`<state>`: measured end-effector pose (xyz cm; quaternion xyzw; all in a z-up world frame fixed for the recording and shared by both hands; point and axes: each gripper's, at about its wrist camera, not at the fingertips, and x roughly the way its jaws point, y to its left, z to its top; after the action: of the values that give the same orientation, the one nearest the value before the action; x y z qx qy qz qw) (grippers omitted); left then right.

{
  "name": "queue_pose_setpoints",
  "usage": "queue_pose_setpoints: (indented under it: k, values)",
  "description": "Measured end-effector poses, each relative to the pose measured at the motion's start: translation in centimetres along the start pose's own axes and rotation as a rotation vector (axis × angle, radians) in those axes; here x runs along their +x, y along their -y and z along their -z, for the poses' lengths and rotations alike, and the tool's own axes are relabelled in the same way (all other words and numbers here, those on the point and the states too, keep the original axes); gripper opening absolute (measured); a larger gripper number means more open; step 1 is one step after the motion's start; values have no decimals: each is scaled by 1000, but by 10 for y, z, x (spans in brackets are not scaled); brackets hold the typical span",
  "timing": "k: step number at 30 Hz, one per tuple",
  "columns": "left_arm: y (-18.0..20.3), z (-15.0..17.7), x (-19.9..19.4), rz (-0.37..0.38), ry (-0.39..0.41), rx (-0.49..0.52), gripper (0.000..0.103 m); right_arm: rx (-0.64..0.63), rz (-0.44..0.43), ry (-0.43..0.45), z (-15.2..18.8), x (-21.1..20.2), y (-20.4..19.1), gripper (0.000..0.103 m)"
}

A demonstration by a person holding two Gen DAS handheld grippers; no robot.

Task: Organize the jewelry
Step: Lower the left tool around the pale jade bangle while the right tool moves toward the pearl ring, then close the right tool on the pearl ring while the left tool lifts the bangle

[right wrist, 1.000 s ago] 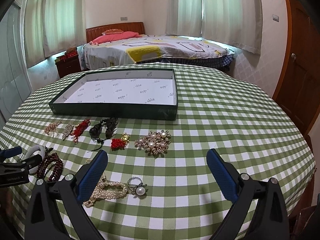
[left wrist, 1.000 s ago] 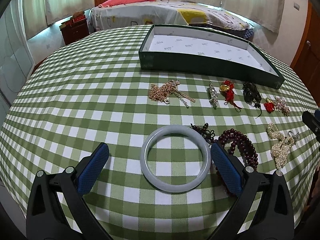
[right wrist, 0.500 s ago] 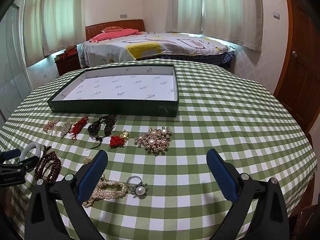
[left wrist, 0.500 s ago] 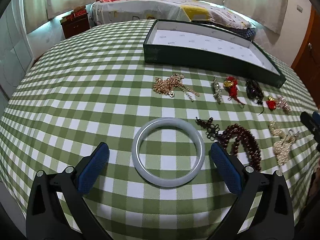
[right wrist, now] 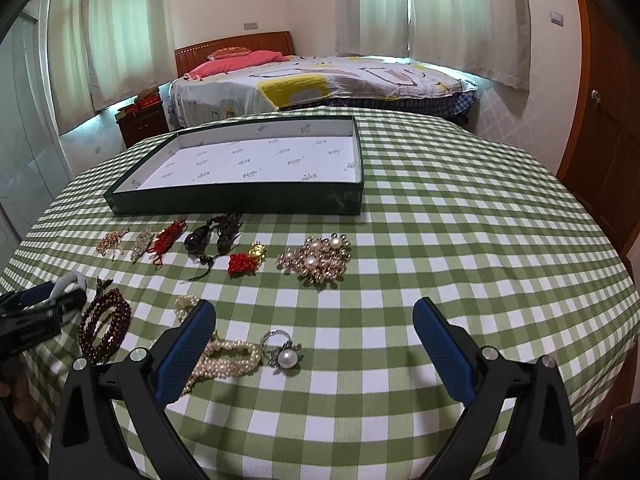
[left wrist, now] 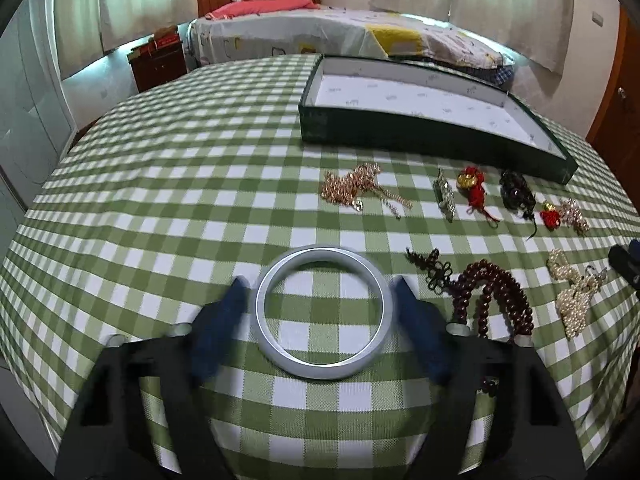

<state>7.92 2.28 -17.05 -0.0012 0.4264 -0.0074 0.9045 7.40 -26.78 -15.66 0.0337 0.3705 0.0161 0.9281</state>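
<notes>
Bangle between closing fingers

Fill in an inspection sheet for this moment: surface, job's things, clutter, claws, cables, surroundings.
Surface: round table under a green checked cloth.
Job's things: green tray, nothing in it; pale bangle; dark bead bracelet; pearl strand; pearl ring; gold brooch; smaller charms in a row before the tray.
Clutter: nothing seen.
Claws: left claw closing, bangle between its jaws, pads not clearly pressing; right claw open, nothing held.
Cables: nothing seen.
Surroundings: bed, curtains, nightstand, wooden door.
</notes>
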Motion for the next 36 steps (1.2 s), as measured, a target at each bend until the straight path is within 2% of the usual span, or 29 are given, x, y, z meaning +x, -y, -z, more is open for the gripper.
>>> queue_pose_setpoints:
  k: [6, 8, 9, 10, 11, 12, 18, 20, 22, 25, 36]
  values:
    - [0, 1, -1, 4, 6, 1, 69, 5, -23, -14, 4, 1, 0, 96]
    - [0, 2, -1, 3, 7, 2, 69, 10, -31, -11, 4, 0, 1, 93]
    - [1, 2, -1, 2, 7, 2, 69, 10, -38, -14, 4, 0, 1, 83]
    - [1, 2, -2, 1, 7, 2, 69, 9, -47, -20, 5, 1, 1, 60]
    - [1, 2, -2, 1, 7, 2, 69, 12, -57, -31, 5, 3, 2, 50]
    - [1, 2, -2, 1, 8, 2, 69, 19, -69, -51, 6, 6, 3, 48]
    - [1, 2, -2, 1, 8, 2, 69, 4, -100, -78, 10, 10, -1, 46]
    - [1, 2, -2, 1, 8, 2, 69, 1, -121, -89, 11, 12, -2, 40]
    - [0, 2, -1, 0, 8, 1, 69, 7, -138, -94, 11, 12, 0, 28]
    - [-1, 2, -2, -2, 9, -3, 69, 28, -146, -102, 12, 12, 3, 21]
    - [-4, 1, -2, -8, 10, -12, 69, 58, -120, -75, 8, 6, 15, 21]
